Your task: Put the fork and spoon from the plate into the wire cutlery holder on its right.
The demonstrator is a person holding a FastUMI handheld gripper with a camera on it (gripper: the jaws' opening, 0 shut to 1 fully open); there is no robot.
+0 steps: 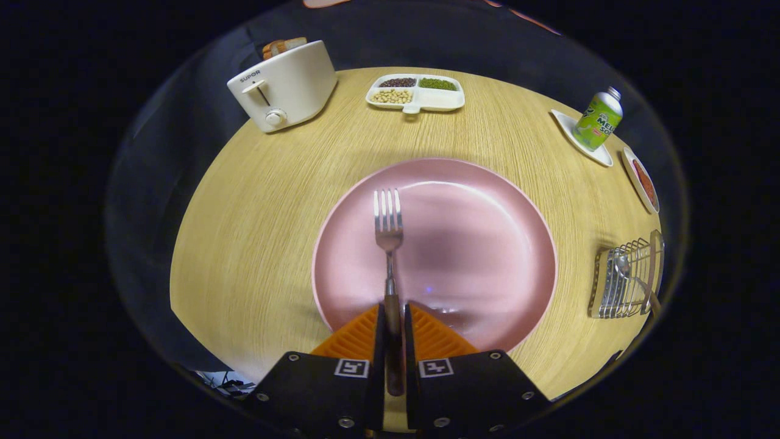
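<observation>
Now gripper [393,320] clamped on fork [389,244] handle, over plate [487,201].

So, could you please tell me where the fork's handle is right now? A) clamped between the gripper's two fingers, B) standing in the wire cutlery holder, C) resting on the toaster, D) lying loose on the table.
A: the gripper is shut on the fork, its handle between both fingers, tines out over the pink plate.
</observation>
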